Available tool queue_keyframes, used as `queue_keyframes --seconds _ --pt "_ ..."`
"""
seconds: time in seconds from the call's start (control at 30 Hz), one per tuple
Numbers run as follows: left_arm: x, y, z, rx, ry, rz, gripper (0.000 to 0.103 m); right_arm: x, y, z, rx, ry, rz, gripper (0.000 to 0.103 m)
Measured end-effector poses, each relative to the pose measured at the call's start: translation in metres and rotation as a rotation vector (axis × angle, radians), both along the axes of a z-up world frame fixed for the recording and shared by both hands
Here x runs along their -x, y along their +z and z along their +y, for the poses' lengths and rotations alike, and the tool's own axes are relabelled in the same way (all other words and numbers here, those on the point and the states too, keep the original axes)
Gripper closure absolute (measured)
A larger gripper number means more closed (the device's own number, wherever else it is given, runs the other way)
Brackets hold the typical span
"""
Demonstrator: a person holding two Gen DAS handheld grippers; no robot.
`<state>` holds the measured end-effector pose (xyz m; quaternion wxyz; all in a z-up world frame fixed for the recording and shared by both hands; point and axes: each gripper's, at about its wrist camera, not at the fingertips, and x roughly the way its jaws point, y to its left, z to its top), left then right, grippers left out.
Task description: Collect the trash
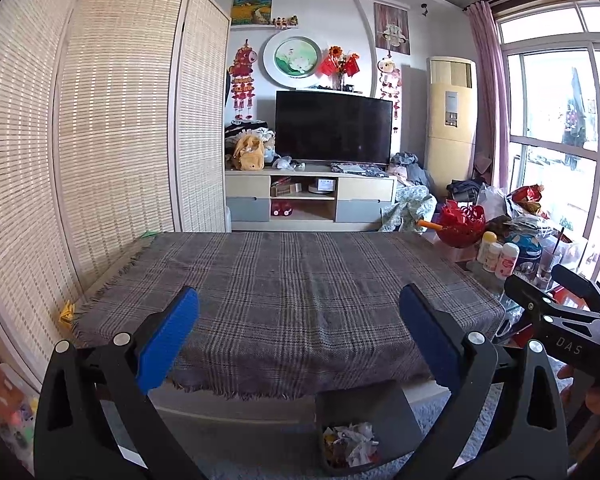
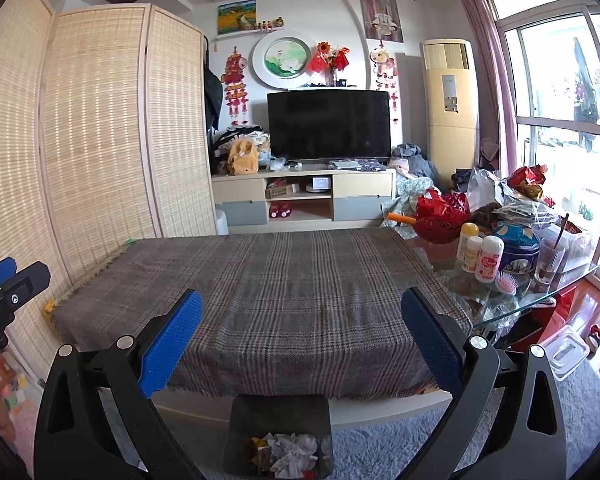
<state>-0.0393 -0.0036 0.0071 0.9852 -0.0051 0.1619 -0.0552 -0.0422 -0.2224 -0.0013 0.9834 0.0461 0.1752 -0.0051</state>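
Note:
A dark bin (image 1: pixel 364 408) (image 2: pixel 280 420) stands on the floor against the table's near edge, holding crumpled paper and wrapper trash (image 1: pixel 350 442) (image 2: pixel 288 454). The table is covered by a grey plaid cloth (image 1: pixel 284 300) (image 2: pixel 260 296) with nothing lying on it. My left gripper (image 1: pixel 300 340) hovers open above the near edge, nothing between its blue pads (image 1: pixel 166 344). My right gripper (image 2: pixel 302 340) is likewise open and empty, beside the left one. Each wrist view catches the other gripper at its frame edge, the right one (image 1: pixel 560 312) and the left one (image 2: pixel 4 292).
A glass side table (image 2: pixel 548 292) to the right carries bottles (image 2: pixel 488 258), a blue tin, a glass and a red basket (image 2: pixel 440 216). A woven folding screen (image 1: pixel 100 120) lines the left. A TV stand (image 1: pixel 312 196) sits behind. A clear plastic box (image 2: pixel 566 352) lies on the carpet.

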Motion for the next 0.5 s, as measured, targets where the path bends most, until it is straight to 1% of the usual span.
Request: queue_keyframes --seconds 0.23,0.37,0.5 --pt "-0.0013 -0.0013 -0.0016 -0.005 0.001 0.0 0.008 -0.0007 -0.0001 -0.0014 0.002 -0.001 0.001 0.003" --pt "-0.0033 0.0008 0.0004 0.013 -0.028 0.01 0.008 -0.001 -0.0001 -0.0002 0.007 0.007 0.002 0.003" --pt "-0.0039 -0.001 -0.0007 0.009 -0.032 0.018 0.008 -0.0011 -0.0008 0.0017 0.01 0.014 0.0 0.003"
